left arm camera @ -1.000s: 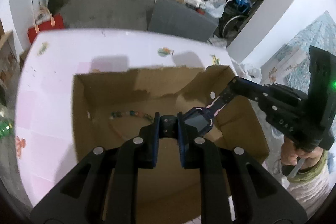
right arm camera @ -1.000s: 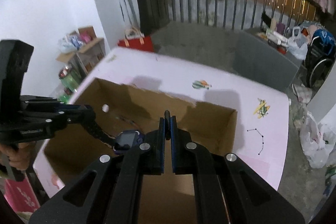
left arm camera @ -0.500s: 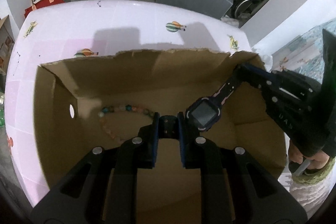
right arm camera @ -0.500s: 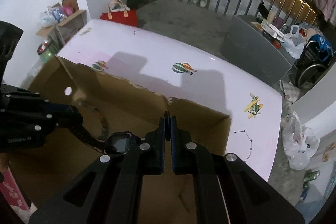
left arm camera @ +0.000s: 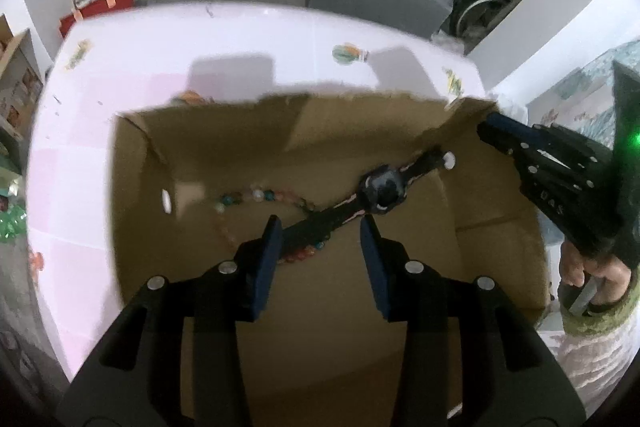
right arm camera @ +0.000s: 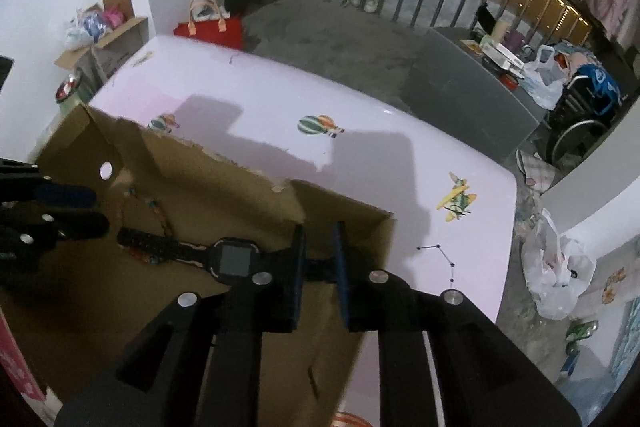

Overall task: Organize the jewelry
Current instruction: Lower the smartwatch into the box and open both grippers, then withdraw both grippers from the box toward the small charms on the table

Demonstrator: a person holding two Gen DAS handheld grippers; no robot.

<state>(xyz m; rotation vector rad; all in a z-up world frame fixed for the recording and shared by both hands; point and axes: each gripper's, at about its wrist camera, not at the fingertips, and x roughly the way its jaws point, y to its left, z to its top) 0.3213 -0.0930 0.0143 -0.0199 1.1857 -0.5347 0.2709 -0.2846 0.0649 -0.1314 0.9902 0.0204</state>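
Lying flat on the floor of the cardboard box (left arm camera: 496, 195), the watch (left arm camera: 382, 189) stretches out with its strap across a string of colored beads (left arm camera: 260, 195). The left gripper (left arm camera: 320, 233) hangs above one strap end, its fingers spread wide and gripping nothing. In the right wrist view the right gripper (right arm camera: 319, 247) has its fingers parted around the other strap end, not pressing on it. The box sits on a pale pink table (right arm camera: 280, 115) printed with balloons.
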